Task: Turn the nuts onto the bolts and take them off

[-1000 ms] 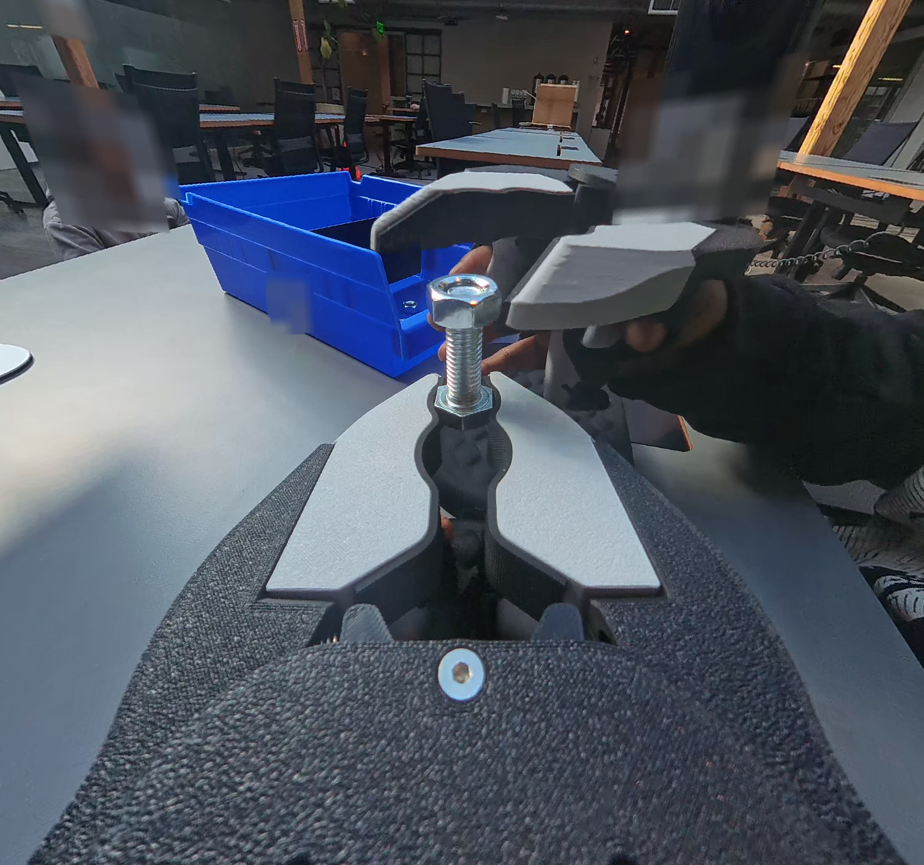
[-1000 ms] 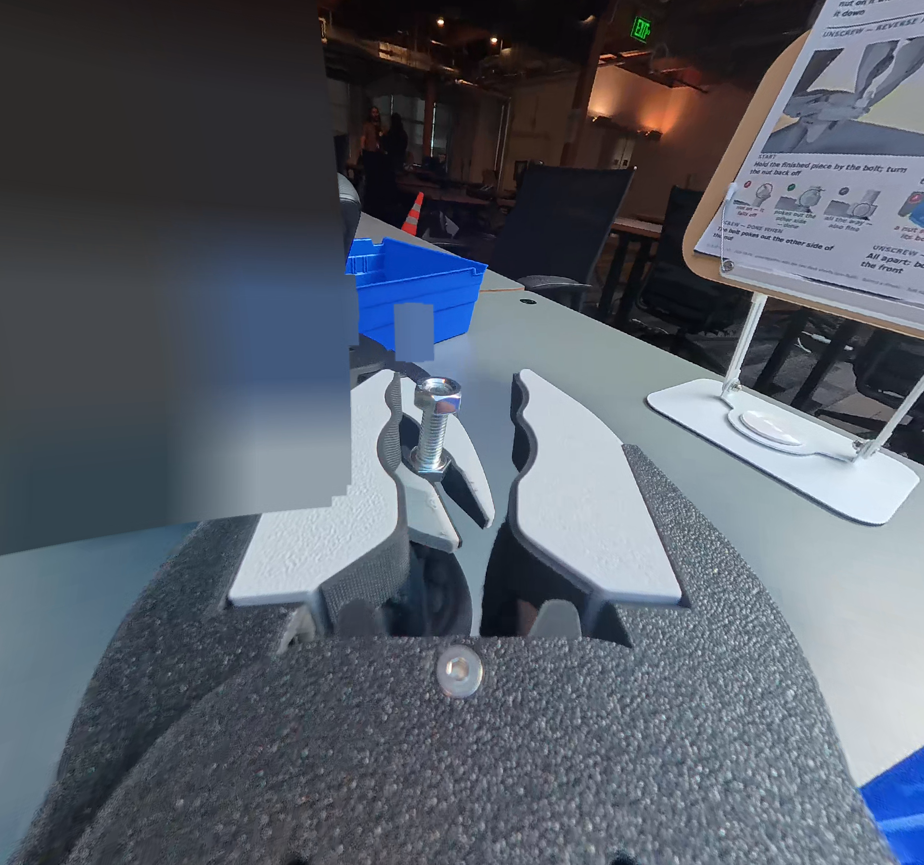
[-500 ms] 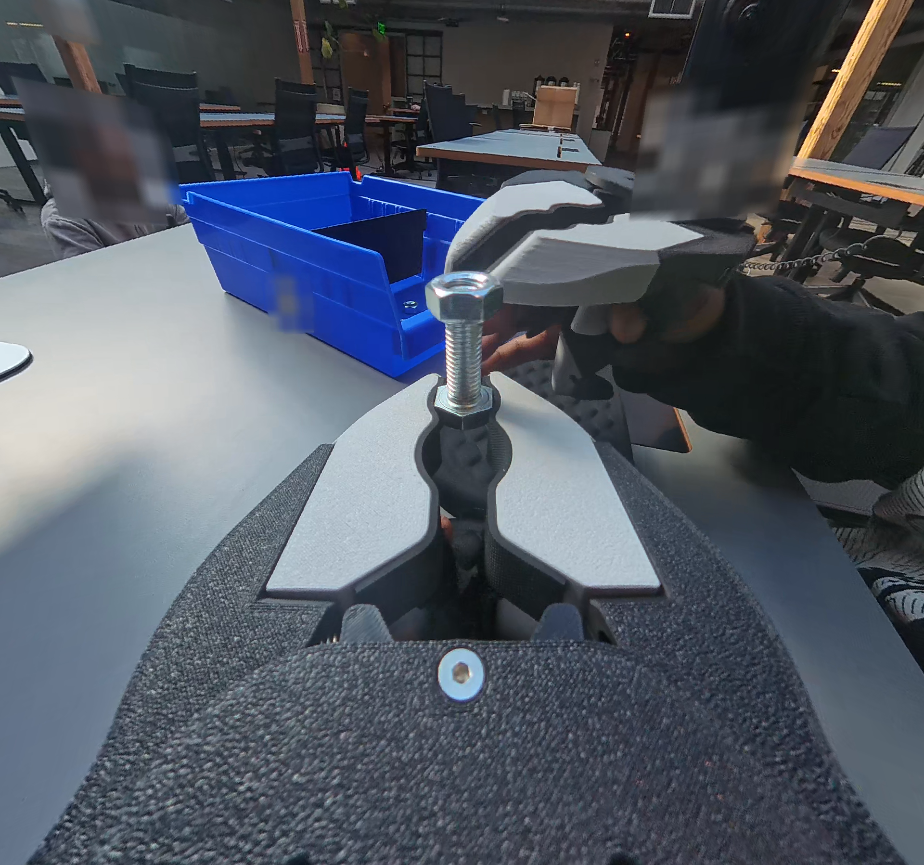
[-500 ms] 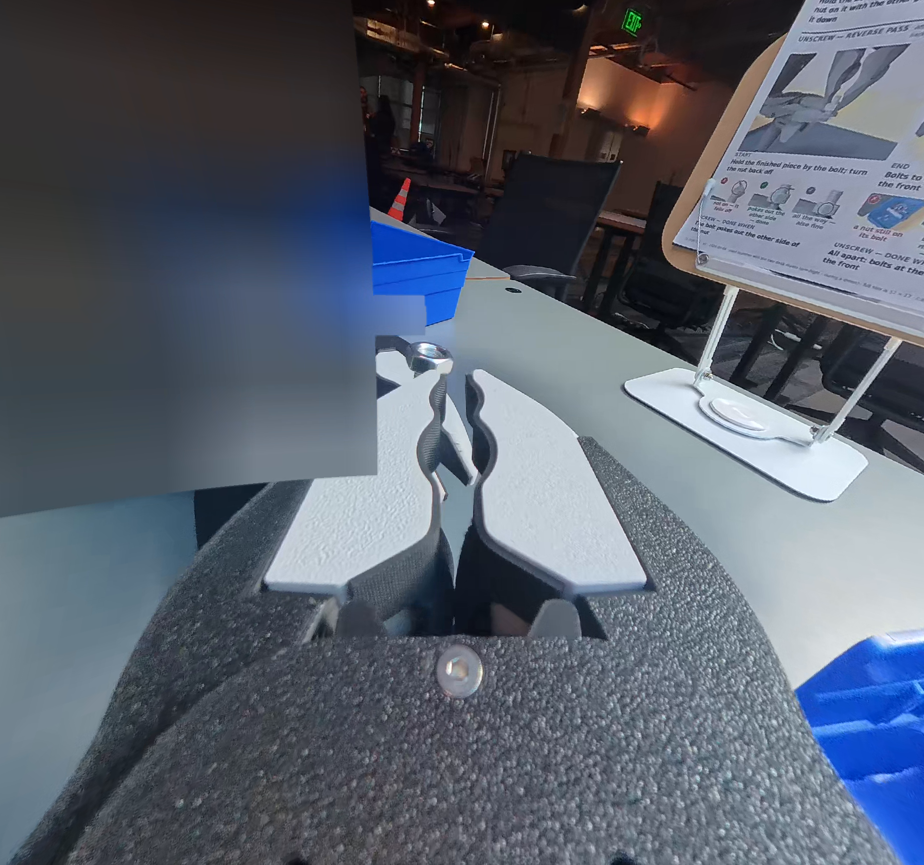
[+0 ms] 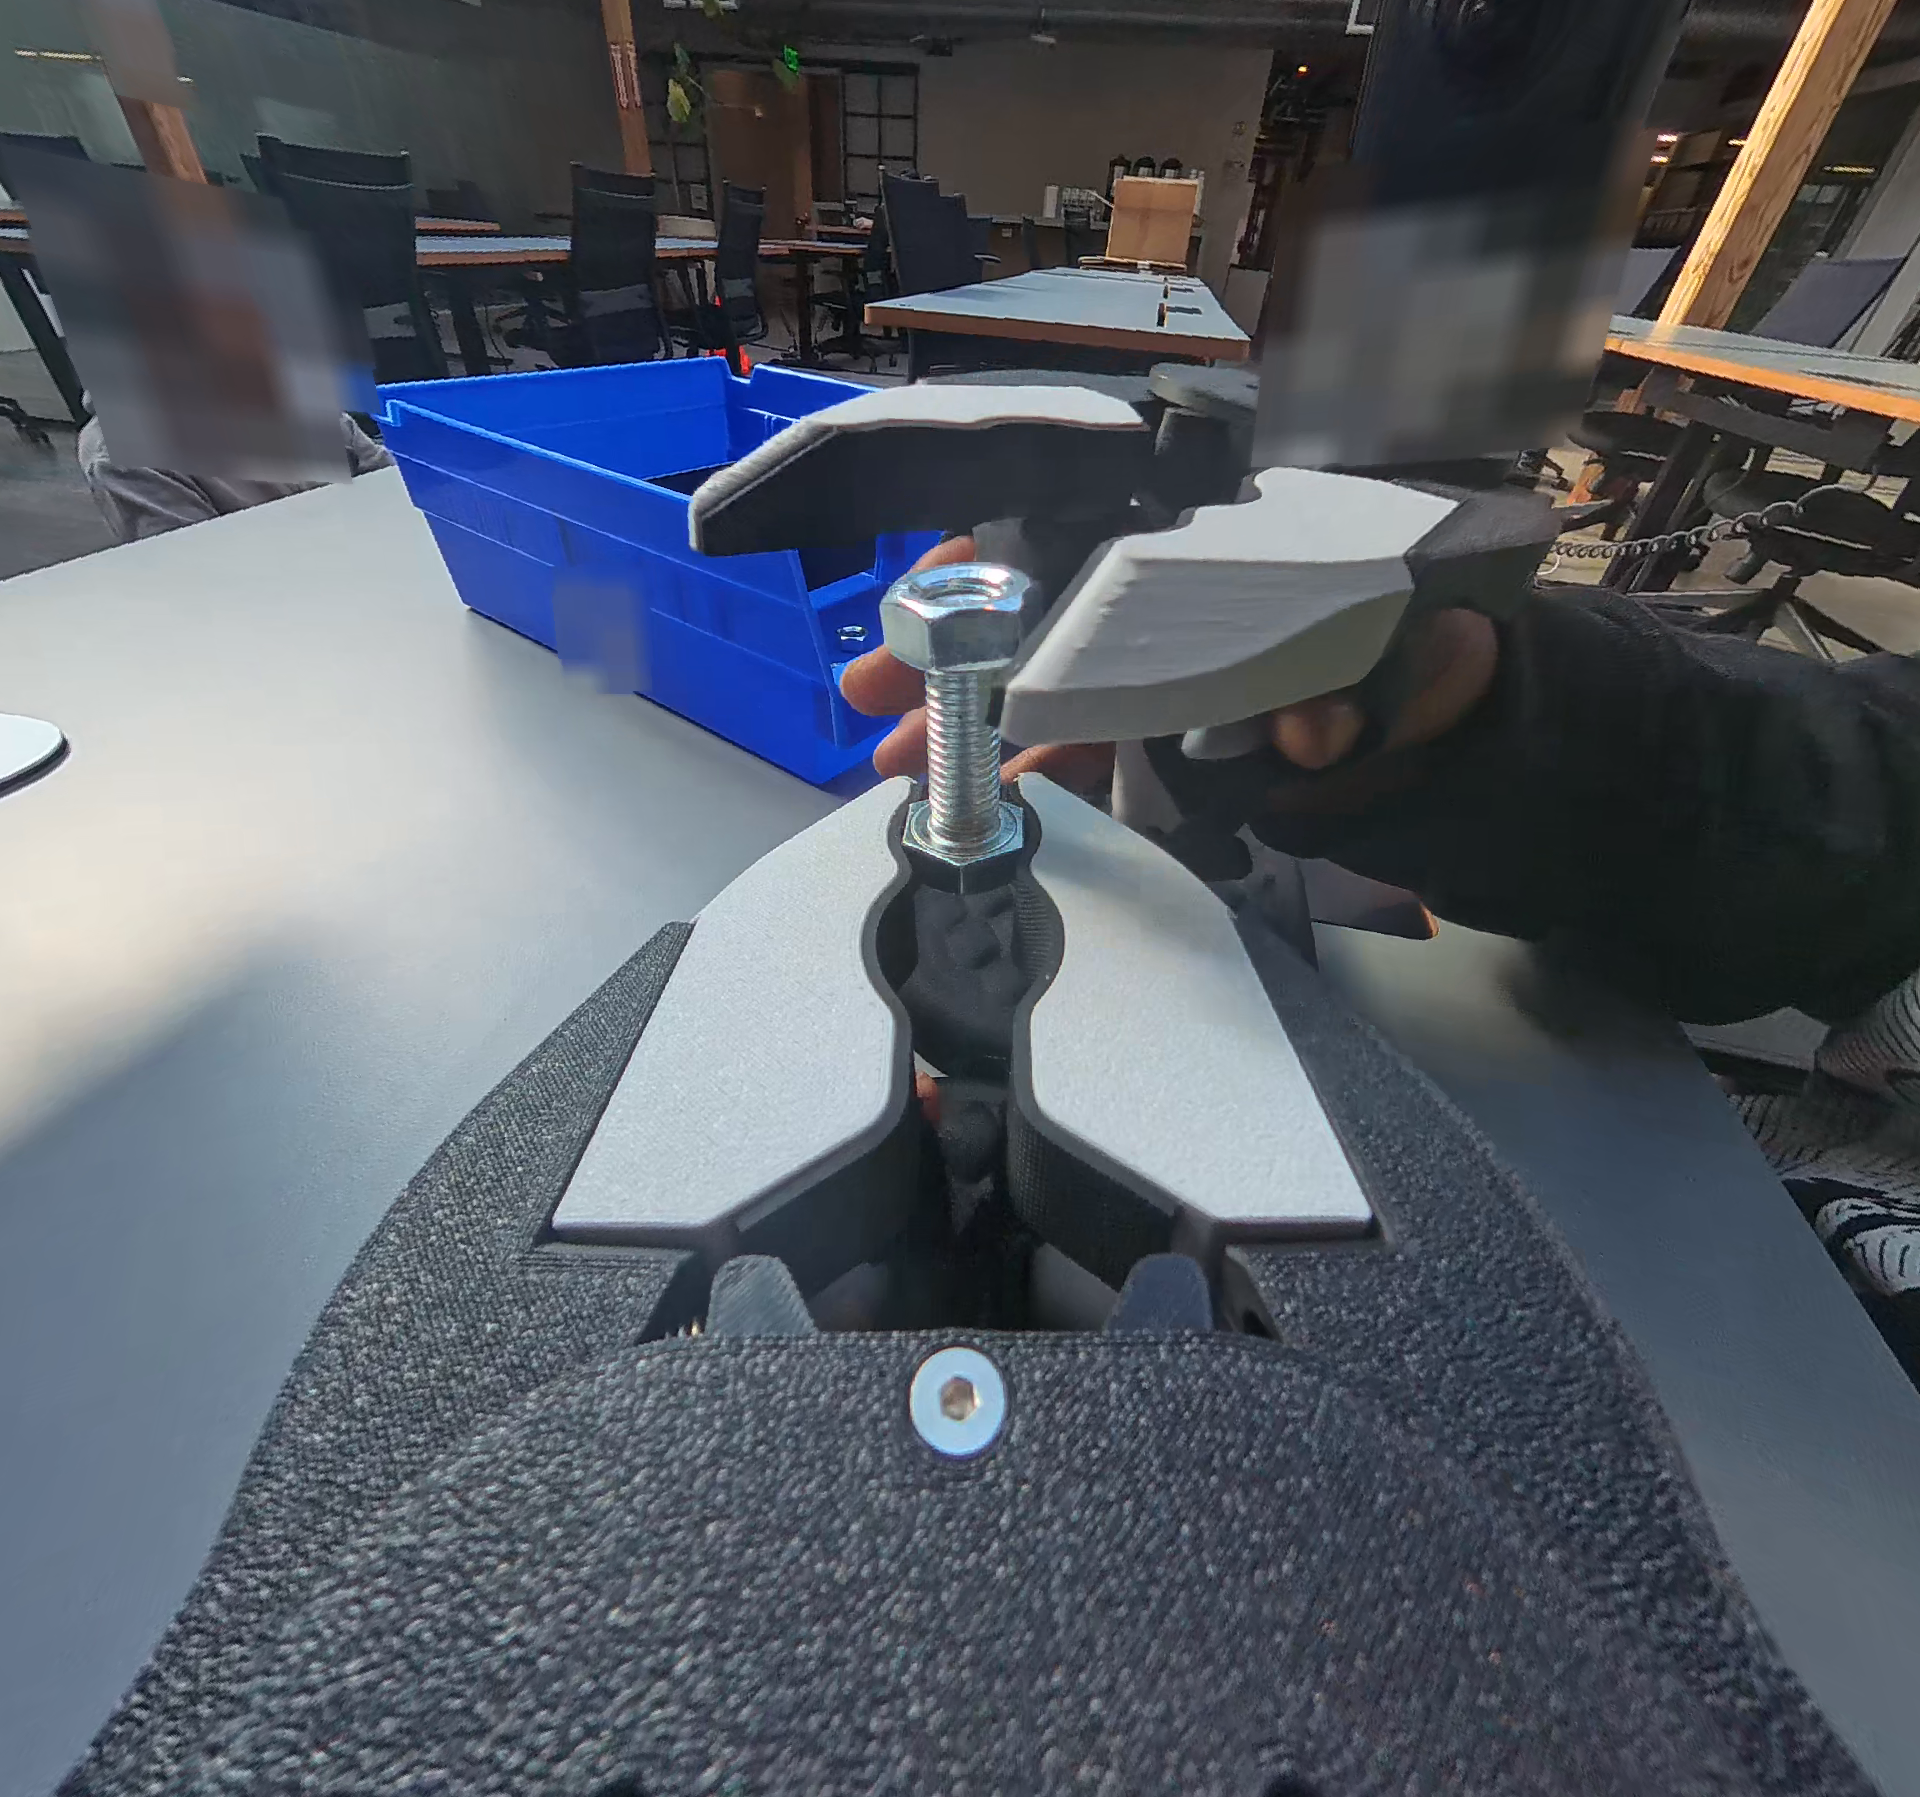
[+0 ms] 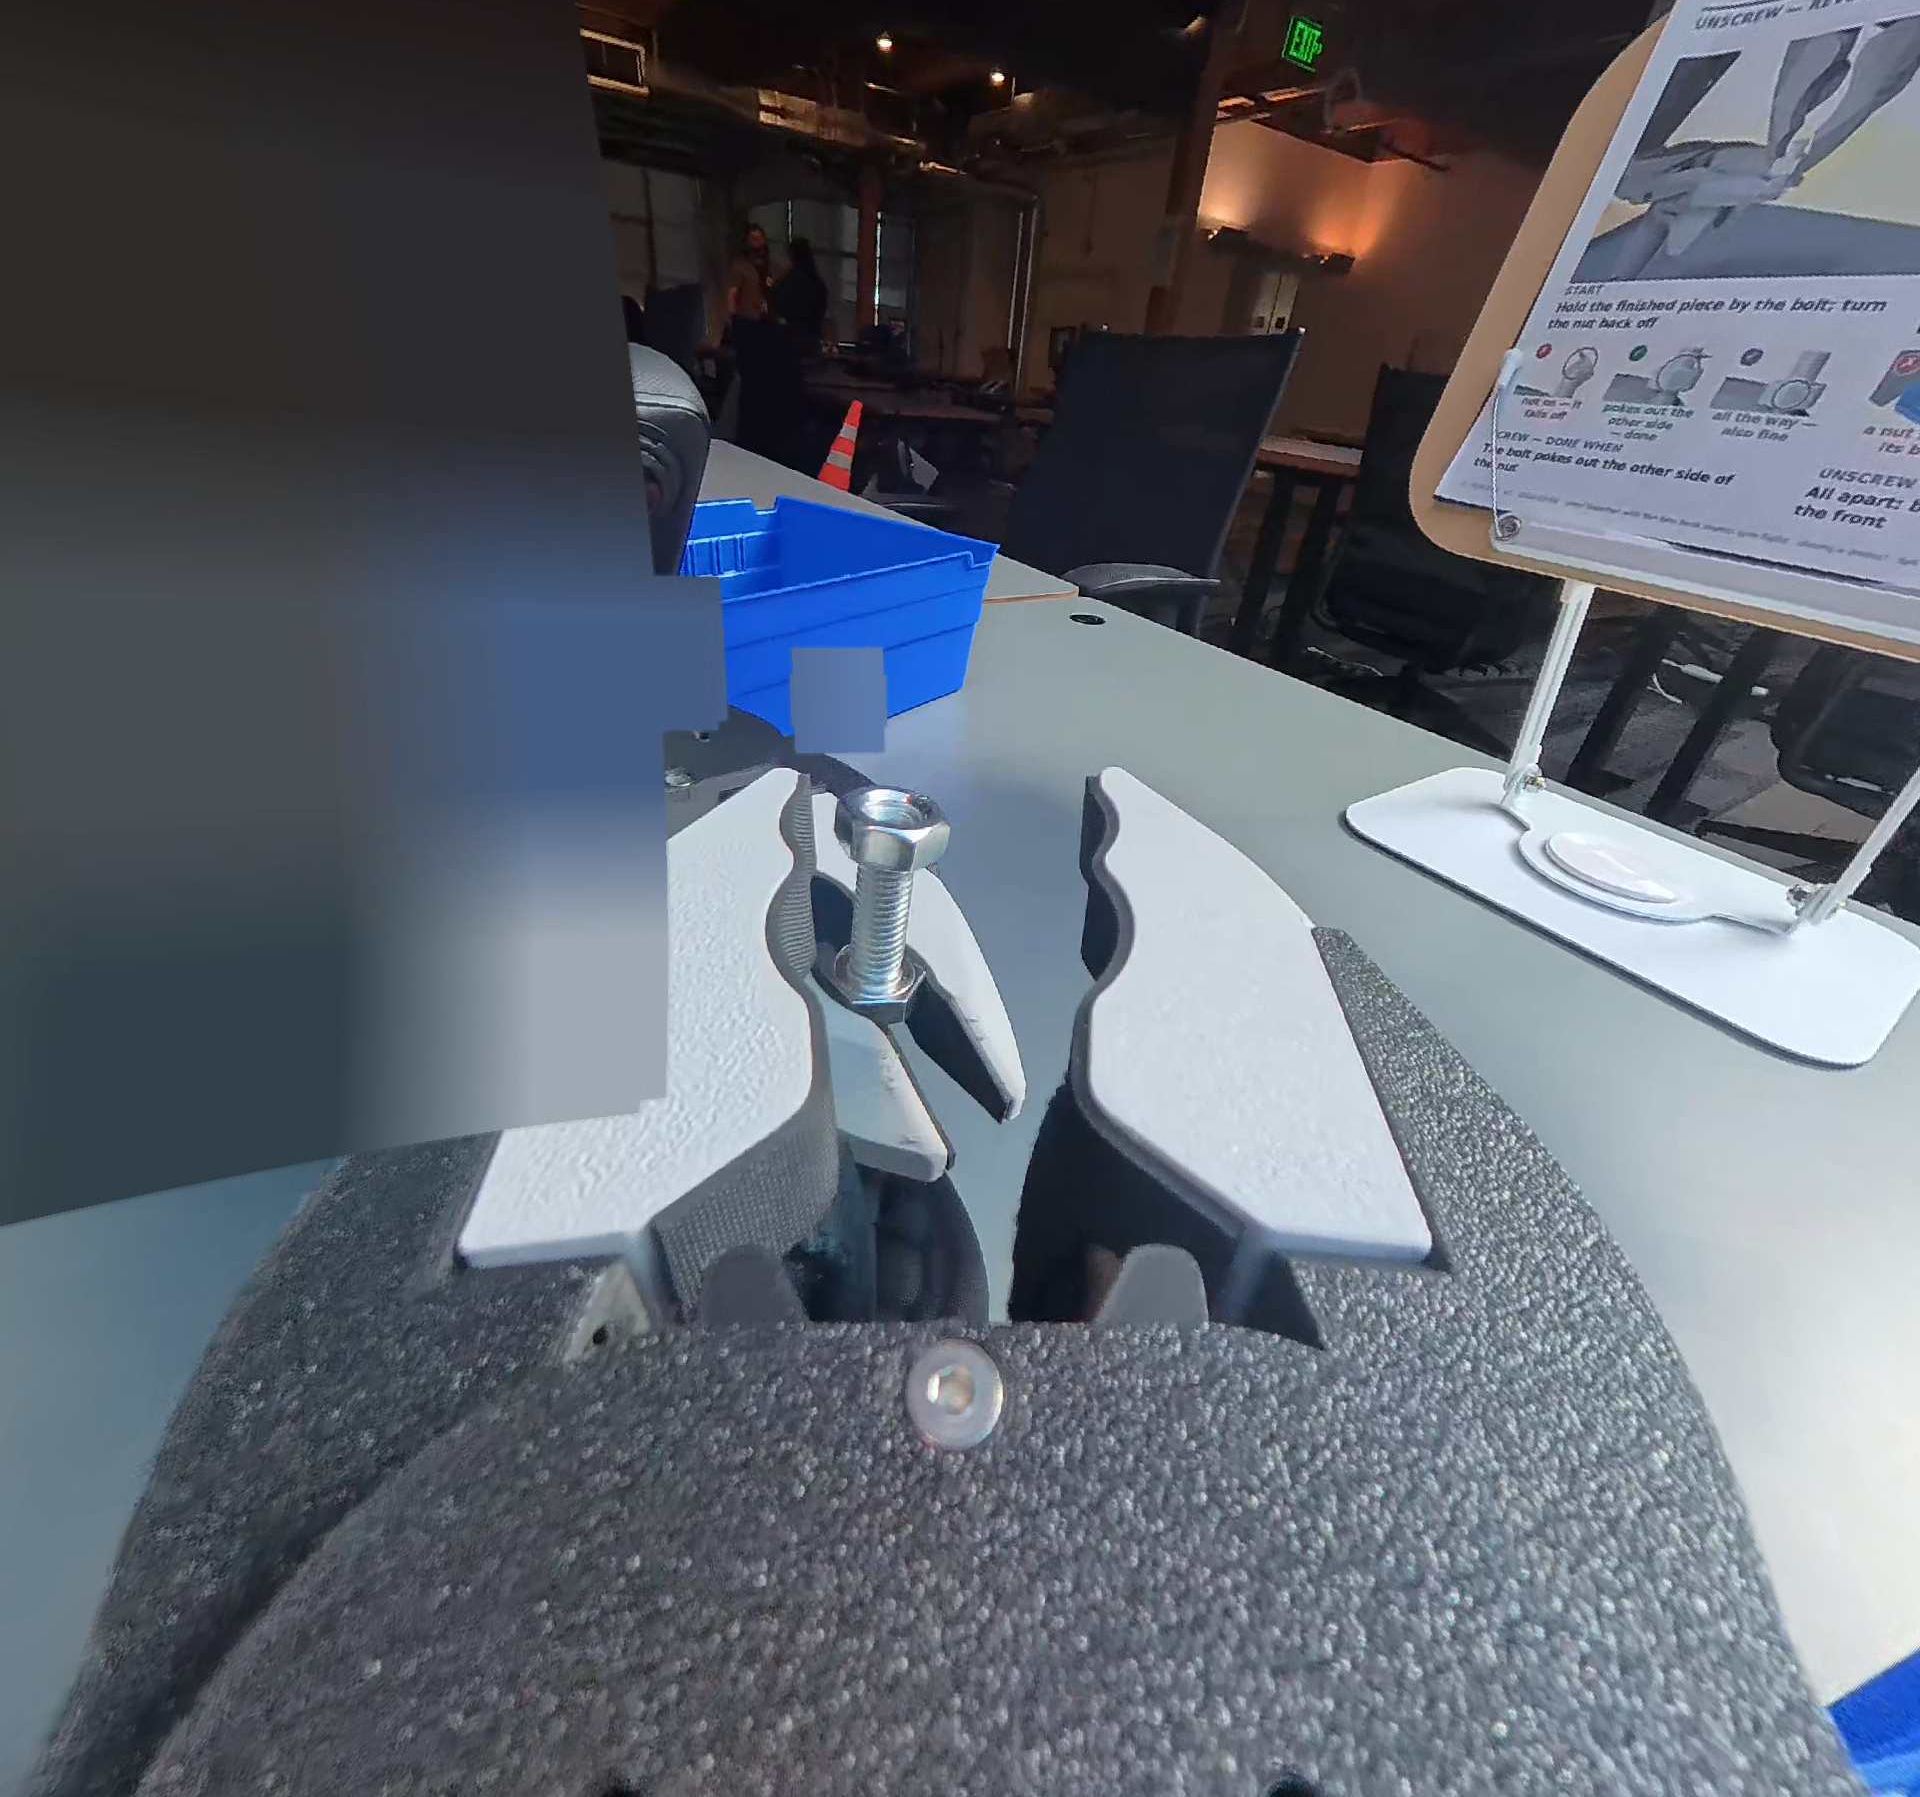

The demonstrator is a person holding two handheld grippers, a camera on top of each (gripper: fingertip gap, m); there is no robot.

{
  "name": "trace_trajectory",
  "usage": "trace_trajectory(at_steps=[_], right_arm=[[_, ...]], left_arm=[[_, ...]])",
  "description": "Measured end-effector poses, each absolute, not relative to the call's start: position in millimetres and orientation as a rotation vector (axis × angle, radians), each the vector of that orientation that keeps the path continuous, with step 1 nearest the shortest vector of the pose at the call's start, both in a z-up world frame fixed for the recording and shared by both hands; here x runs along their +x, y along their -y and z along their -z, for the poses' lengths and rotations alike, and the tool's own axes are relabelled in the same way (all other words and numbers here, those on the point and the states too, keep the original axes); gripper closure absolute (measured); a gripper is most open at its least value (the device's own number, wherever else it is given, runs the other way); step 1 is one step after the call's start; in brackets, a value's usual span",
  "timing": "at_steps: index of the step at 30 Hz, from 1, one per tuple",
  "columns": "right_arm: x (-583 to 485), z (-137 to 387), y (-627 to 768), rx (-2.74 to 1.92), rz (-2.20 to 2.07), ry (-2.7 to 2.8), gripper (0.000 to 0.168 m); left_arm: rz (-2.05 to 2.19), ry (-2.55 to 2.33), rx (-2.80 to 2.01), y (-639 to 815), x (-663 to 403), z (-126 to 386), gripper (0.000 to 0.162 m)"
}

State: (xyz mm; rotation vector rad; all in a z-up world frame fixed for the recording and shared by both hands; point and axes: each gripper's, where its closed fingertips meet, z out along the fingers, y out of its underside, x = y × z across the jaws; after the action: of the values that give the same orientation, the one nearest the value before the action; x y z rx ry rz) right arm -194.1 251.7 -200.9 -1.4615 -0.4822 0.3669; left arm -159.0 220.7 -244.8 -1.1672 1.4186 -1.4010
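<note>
My left gripper (image 5: 961, 812) is shut on the hex head of a steel bolt (image 5: 961, 750) and holds it upright above the grey table (image 5: 312, 812). A steel nut (image 5: 956, 617) sits on the top end of the thread. My right gripper (image 6: 940, 791) is open, with its fingers on either side of the nut (image 6: 894, 817) and apart from it. It also shows in the left wrist view (image 5: 862, 615), held by a gloved hand (image 5: 1558, 771). The left gripper's fingers (image 6: 971, 999) show in the right wrist view, gripping the bolt (image 6: 881, 926).
A blue bin (image 5: 582, 500) stands on the table behind the bolt, with a loose nut (image 5: 852, 633) inside. An instruction sheet on a white stand (image 6: 1621, 874) is at the right. Another blue bin's corner (image 6: 1881, 1737) is at lower right. The left gripper's tips are roughly 6 cm from the right gripper's.
My right gripper was open a second ago, shut around the nut half a second ago, and is now open again. The left gripper and bolt have stayed still.
</note>
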Motion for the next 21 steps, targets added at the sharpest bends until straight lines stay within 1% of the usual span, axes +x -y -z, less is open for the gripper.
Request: trace_trajectory(at_steps=[11,13,14,15,19,20,21], right_arm=[[-186,202,-237,-1.468,-0.348,0.5,0.138],[-184,202,-233,-1.468,-0.34,0.511,0.147],[-181,202,-232,-1.47,-0.324,0.509,0.155],[-178,203,-231,-1.471,-0.307,0.506,0.16],[-167,203,-230,-1.479,-0.297,0.476,0.161],[-167,200,-230,-1.464,-0.307,0.47,0.157],[-169,197,-229,-1.445,-0.323,0.464,0.15]], left_arm=[[1.403,-1.419,-1.174,-221,-159,245,0.149],[1.404,-1.417,-1.174,-221,-159,245,0.149],[1.406,-1.415,-1.173,-221,-159,245,0.149],[1.406,-1.416,-1.171,-221,-159,245,0.149],[1.402,-1.421,-1.17,-220,-159,245,0.149],[1.403,-1.419,-1.17,-220,-159,245,0.149],[1.405,-1.418,-1.17,-220,-159,245,0.149]])
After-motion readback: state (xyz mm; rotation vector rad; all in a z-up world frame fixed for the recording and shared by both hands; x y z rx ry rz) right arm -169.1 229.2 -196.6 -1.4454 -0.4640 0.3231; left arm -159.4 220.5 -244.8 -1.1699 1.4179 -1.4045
